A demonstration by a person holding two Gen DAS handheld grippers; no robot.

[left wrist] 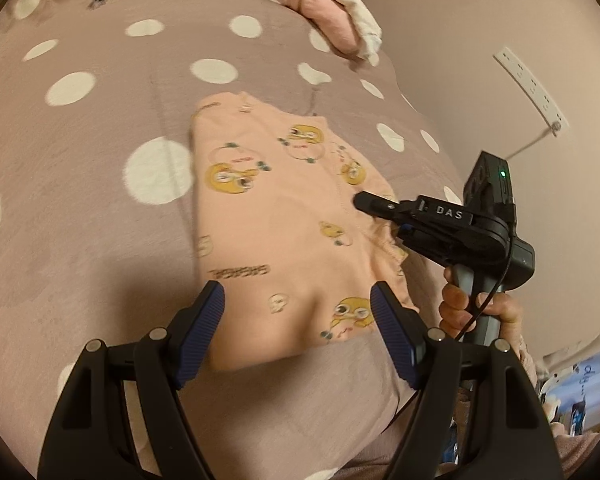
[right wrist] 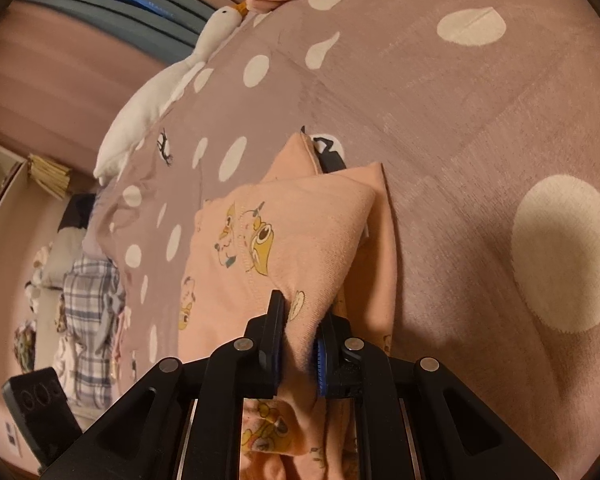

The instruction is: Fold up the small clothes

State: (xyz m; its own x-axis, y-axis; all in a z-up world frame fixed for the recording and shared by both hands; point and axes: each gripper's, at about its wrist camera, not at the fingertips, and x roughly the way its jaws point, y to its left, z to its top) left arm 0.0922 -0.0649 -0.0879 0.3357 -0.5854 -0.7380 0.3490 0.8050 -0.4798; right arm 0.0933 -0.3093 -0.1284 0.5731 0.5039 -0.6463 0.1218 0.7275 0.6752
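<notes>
Mauve polka-dot bedspread [left wrist: 100, 184] across nearly the whole frame in both views, serving as the folding surface. Centre of the left wrist view: peach cotton child's garment printed with yellow cartoon faces [left wrist: 272, 220], lying mostly flat with a raised ridge low in the frame, probably slack from being dragged or lifted at one side. Left gripper [left wrist: 298, 316] at the bottom centre, blue-ribbed pads [left wrist: 204, 332] spread wide on either side of that ridge, pinching nothing; likely poised to pin or take the near edge. Right gripper [left wrist: 366, 202] at the right of the same view, black fingers close together over the garment's right edge, handle wrapped by a hand [left wrist: 476, 308]; whether cloth sits between them not clear from there.

Right wrist view settles it: right gripper [right wrist: 300, 344] pressed together on a bunched fold of the garment [right wrist: 284, 240], cloth squeezed between black finger and blue pad, the fabric rising off the bedspread [right wrist: 480, 128] toward the centre. Judged as one side being carried over for a fold, not yet laid down.

Only in the right view: long white plush goose [right wrist: 160, 96] along the upper left, plaid laundry [right wrist: 92, 308] at the left edge. Only in the left view: white power strip [left wrist: 532, 88] on the wall, upper right. Folded pink and white fabric [left wrist: 332, 20] at the top in both.
</notes>
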